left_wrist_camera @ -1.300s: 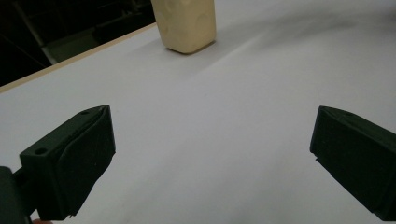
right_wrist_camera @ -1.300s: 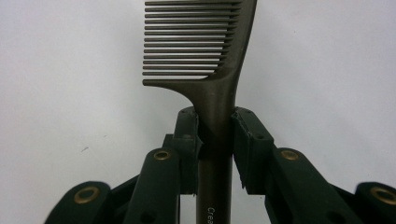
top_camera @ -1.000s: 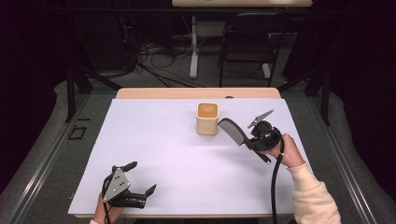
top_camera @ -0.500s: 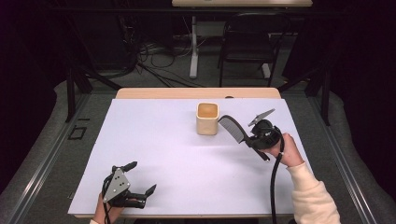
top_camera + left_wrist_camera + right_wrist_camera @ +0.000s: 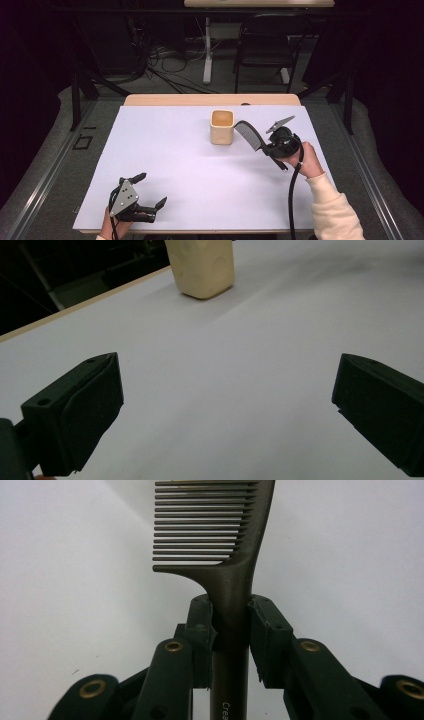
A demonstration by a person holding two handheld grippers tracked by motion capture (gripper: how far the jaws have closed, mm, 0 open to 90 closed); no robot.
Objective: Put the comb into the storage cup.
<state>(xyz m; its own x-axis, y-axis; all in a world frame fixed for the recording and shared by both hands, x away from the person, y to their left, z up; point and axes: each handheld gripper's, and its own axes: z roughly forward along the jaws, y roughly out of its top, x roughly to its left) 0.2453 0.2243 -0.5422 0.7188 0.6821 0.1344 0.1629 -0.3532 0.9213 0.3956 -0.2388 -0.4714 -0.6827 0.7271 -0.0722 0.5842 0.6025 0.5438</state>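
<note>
the right tool [image 5: 267, 145] pinches a dark comb [image 5: 248, 134] by its handle, holding it above the bench [image 5: 165, 150] just beside the cream cup [image 5: 222, 127]. the left tool [image 5: 150, 192], spread wide, rests near the bench's front edge, well apart from both.

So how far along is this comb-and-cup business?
Done: the comb is picked up, clamped by its handle in the right gripper and held just right of the beige cup. In hand: it hangs tilted toward the cup's rim. Left, probably: lowering it into the cup, which looks empty. The left gripper rests open at the table's near edge.
</note>
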